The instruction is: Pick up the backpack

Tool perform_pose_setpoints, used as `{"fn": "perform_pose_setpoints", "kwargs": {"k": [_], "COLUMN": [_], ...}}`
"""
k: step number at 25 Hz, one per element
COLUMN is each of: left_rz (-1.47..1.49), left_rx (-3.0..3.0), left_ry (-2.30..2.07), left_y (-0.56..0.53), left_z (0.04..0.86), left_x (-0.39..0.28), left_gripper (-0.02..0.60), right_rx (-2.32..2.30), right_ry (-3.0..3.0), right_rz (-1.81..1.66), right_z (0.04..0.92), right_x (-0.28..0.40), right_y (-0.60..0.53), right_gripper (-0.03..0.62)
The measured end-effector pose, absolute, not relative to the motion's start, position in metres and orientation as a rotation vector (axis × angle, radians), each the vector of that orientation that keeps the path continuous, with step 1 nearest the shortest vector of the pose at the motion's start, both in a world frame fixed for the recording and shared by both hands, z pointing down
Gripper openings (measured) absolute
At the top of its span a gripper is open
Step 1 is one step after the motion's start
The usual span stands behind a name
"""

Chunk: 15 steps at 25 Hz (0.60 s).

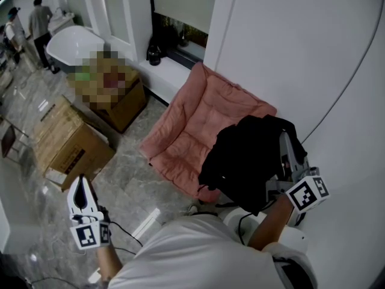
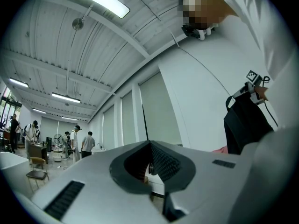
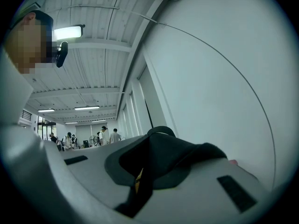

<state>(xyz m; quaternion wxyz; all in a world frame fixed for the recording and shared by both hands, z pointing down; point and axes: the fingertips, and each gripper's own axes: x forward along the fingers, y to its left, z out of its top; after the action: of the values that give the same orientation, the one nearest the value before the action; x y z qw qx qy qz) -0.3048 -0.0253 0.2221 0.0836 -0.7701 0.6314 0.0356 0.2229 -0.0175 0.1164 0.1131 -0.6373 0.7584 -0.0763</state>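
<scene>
My right gripper (image 1: 287,141) is clamped on the black backpack's (image 1: 245,161) top handle. The bag hangs beneath, long axis vertical, over the pink chair (image 1: 195,122). My left gripper (image 1: 79,182), closed and empty, waits well apart at nine o'clock.

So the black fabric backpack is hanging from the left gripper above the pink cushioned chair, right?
No: the black fabric backpack hangs from the right gripper, not the left gripper, above the pink cushioned chair. The head view shows it, and the right gripper view shows those jaws shut on its black strap.
</scene>
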Motion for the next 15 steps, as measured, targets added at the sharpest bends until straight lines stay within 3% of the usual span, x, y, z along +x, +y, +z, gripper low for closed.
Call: {"fn": "perform_pose_setpoints", "kwargs": {"k": [15], "left_rz": [0.095], "left_rx": [-2.301], "left_ry": [1.922], "left_y": [-0.015], "left_z": [0.230], "left_x": [-0.302], "left_gripper": [0.015], "right_rx": [-1.787], "right_ry": [2.309], "right_rz": [-0.271], "right_z": [0.126], "right_x": [0.213], "right_y": [-0.032], "right_gripper": [0.029]}}
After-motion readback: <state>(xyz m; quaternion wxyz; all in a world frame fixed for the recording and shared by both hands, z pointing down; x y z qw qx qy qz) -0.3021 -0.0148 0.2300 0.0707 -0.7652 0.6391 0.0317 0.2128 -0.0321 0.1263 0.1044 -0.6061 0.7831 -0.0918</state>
